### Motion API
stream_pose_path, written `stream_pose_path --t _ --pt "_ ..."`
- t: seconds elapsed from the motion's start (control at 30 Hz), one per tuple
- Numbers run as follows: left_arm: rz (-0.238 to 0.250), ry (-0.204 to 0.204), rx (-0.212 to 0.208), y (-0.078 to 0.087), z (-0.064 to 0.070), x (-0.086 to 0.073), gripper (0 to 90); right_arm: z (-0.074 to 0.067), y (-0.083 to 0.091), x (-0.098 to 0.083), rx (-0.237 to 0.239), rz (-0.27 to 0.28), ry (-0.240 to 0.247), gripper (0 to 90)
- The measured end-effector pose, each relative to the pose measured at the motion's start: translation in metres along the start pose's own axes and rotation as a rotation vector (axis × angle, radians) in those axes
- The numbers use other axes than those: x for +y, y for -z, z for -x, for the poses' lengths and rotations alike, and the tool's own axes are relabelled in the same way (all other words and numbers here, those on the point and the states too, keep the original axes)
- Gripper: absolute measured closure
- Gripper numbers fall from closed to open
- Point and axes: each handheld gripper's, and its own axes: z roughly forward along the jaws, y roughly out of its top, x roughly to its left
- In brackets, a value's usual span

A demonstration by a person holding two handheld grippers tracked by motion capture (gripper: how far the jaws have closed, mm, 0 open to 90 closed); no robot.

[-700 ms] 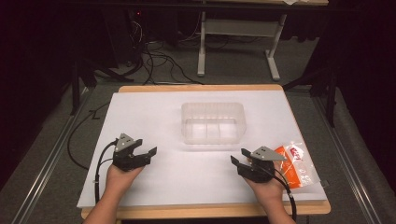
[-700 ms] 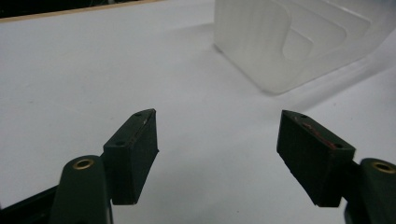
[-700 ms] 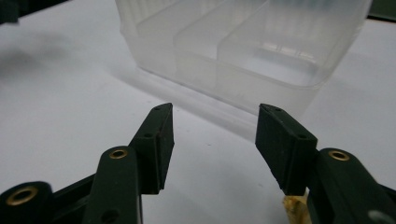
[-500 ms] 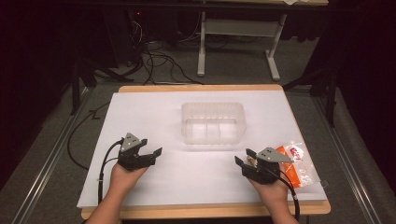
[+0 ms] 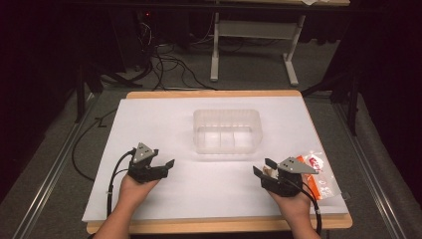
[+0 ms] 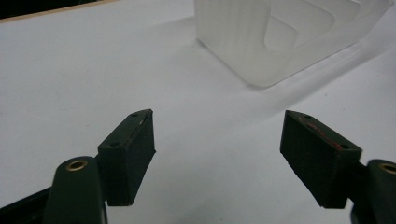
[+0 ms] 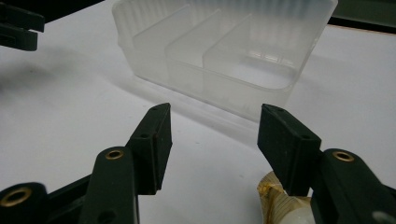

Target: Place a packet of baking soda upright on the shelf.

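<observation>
I hold my right gripper (image 5: 263, 170) low over the white table (image 5: 164, 124), near the front edge on my right side, with its jaws spread and nothing pinched between them. The orange-and-clear snack packet (image 5: 316, 174) lies flat on the table just beside that gripper, at about three o'clock from it — so close that the gripper body overlaps its near edge in the high view. The packet's long axis runs roughly from eleven to five o'clock, slanting toward the table's right front corner. In the right gripper view a tan, wrapped-looking object (image 7: 275, 203) shows right under the right jaw, which I judge to be part of the same snack goods, though I cannot tell exactly what it is.

My left gripper (image 5: 166, 165) hovers well apart on the far left side, jaws wide and empty — clearly the farther hand from the packet. The clear divided bin (image 5: 226, 130) stands at the table's middle, at about eleven o'clock from my right gripper and one o'clock from my left.

As I read it, my jaws point toward the bin, not the packet, so the reach means swinging my right hand round to three o'clock first.
</observation>
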Motion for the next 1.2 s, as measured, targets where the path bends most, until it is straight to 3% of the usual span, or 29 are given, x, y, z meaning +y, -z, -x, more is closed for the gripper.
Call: stream_pose_path --t 0.3,0.5,0.53,0.6,0.63,0.83,1.03,1.2 --pt "0.019 0.013 -0.013 0.003 -0.002 0.001 26.5 0.017 0.008 -0.002 -0.053 -0.03 -0.02 37.6" --pt "0.024 0.027 -0.008 0.005 -0.008 0.0 26.5 0.034 0.025 -0.004 -0.098 -0.014 -0.068 32.4" --pt "0.027 0.03 -0.006 0.006 -0.009 0.001 26.5 0.043 0.034 -0.006 -0.124 -0.011 -0.079 32.0" --pt "0.031 0.031 -0.004 0.007 -0.01 0.001 26.5 0.046 0.036 -0.007 -0.125 -0.01 -0.09 31.9" --pt "0.031 0.032 -0.004 0.008 -0.01 0.001 26.5 0.054 0.042 -0.011 -0.132 -0.008 -0.115 31.5" --pt "0.031 0.025 -0.005 0.009 -0.009 0.0 26.5 0.063 0.053 -0.013 -0.167 -0.008 -0.138 28.7" --pt "0.023 0.019 -0.005 0.008 -0.009 0.0 26.5 0.074 0.065 -0.018 -0.222 -0.005 -0.149 27.1" --pt "0.018 0.017 -0.005 0.007 -0.008 0.0 26.5 0.095 0.079 -0.032 -0.298 -0.027 -0.179 27.7"
